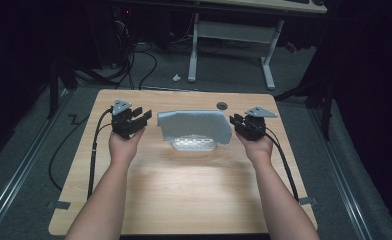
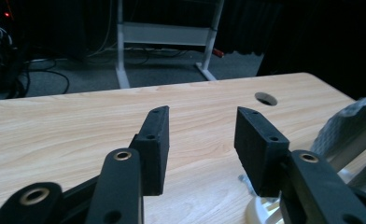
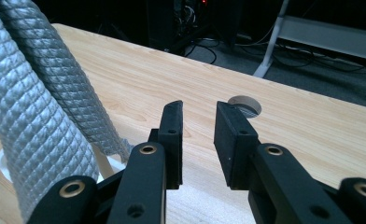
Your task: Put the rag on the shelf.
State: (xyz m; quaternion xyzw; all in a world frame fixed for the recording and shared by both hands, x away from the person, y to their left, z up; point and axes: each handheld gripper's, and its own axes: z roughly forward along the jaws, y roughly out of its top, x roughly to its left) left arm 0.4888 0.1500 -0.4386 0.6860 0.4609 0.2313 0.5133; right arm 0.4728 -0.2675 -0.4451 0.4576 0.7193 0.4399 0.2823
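Silver quilted cloth with a diamond pattern, pale wood-grain desk, both grippers matte black.

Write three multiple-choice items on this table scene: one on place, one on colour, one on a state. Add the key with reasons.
1. Where does the cloth lie?
A. Between the two grippers, draped over a white dish
B. At the table's near edge
C. On the floor

2. What colour is the cloth?
A. Red
B. Silver-grey
C. Green

3. How do the jaws of the left gripper stand?
A. Shut on the cloth
B. Open, holding nothing
C. Shut on the dish

Key: 1 A, the high view shows the cloth over the dish, with the left gripper on one side and the right gripper on the other. 2 B, the right gripper view shows its quilted silver-grey weave. 3 B, the left gripper view shows bare table between the jaws.
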